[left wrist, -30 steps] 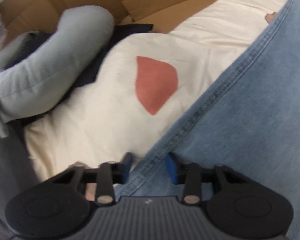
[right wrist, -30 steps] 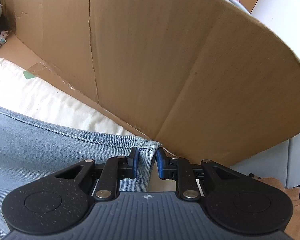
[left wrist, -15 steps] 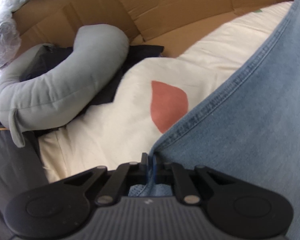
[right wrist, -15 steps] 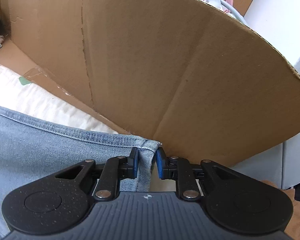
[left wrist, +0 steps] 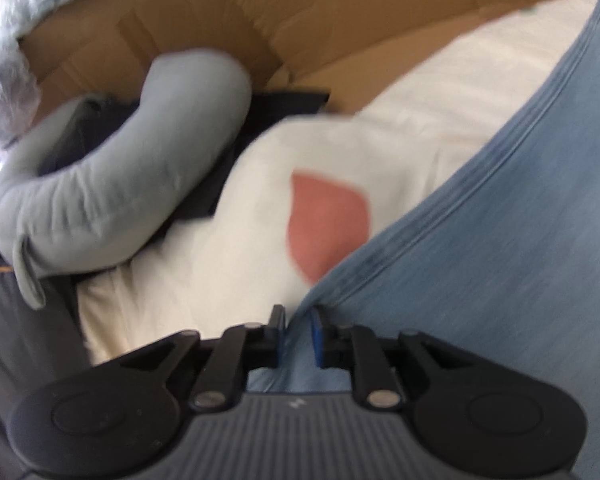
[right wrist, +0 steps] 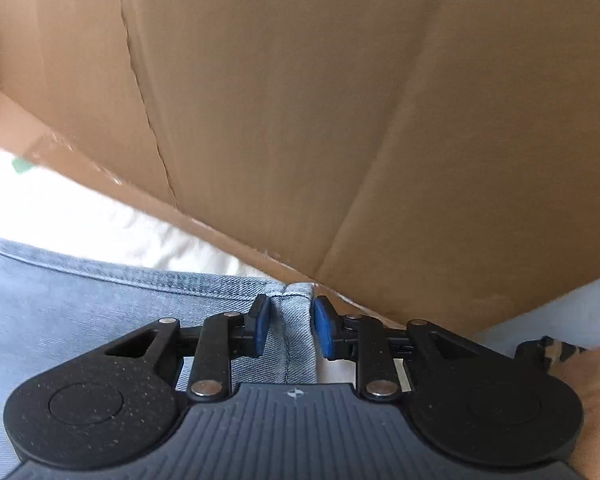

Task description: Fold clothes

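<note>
Light blue jeans (left wrist: 500, 280) lie over a cream sheet with a red patch (left wrist: 328, 224). My left gripper (left wrist: 297, 336) is shut on a fold of the jeans' seamed edge, and denim bunches between its blue pads. In the right wrist view, the jeans' hem corner (right wrist: 296, 320) sits between the blue pads of my right gripper (right wrist: 291, 330), which is narrowly shut on it. The rest of the jeans (right wrist: 80, 304) spreads out to the left. A hand (right wrist: 592, 396) shows at the right edge.
A grey-green bolster pillow (left wrist: 112, 188) and dark clothing (left wrist: 284, 104) lie at the left. Behind them are cardboard (left wrist: 340, 20) and a plastic bag (left wrist: 8, 92). A tall cardboard wall (right wrist: 340, 120) stands close in front of the right gripper.
The left gripper closed on the jeans' edge and is moving with it, blurring the view. The right gripper came nearer the cardboard wall, and its pads stand slightly wider around the hem.
</note>
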`<act>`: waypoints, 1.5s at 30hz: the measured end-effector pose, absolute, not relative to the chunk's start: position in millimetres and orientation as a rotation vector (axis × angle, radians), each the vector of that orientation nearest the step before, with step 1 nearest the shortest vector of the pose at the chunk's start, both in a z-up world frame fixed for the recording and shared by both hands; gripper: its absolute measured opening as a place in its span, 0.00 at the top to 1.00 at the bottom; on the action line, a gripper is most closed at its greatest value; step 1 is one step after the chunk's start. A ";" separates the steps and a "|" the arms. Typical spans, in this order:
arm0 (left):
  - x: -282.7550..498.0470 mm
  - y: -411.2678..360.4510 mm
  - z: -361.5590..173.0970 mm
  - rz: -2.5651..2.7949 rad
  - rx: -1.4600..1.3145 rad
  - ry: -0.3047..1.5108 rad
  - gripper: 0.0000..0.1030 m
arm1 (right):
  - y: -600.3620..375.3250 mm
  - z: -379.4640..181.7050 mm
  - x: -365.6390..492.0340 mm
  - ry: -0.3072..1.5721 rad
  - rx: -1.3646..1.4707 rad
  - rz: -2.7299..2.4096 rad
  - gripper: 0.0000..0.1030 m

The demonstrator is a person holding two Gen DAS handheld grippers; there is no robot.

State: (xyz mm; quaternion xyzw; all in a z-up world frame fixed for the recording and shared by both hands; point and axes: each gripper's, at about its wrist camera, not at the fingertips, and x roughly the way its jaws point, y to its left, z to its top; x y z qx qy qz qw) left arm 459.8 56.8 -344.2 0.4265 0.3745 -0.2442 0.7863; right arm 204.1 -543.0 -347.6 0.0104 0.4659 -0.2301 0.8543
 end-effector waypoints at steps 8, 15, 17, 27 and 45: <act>434.9 -2.9 -351.5 -0.690 0.881 0.793 0.63 | -536.4 -316.3 166.9 0.941 0.110 -0.478 0.63; 423.0 -63.2 -369.3 -0.801 0.890 0.795 0.53 | -522.0 -311.8 127.6 0.980 0.195 -0.472 0.62; 422.9 -77.1 -372.4 -0.826 0.883 0.798 0.53 | -517.2 -308.7 117.6 0.993 0.198 -0.462 0.61; 424.4 -114.4 -384.4 -0.940 0.862 0.890 0.53 | -493.5 -323.0 82.8 1.033 0.279 -0.511 0.57; 417.7 -111.6 -380.0 -0.976 0.846 0.827 0.96 | -506.4 -345.4 60.5 0.980 0.473 -0.628 0.90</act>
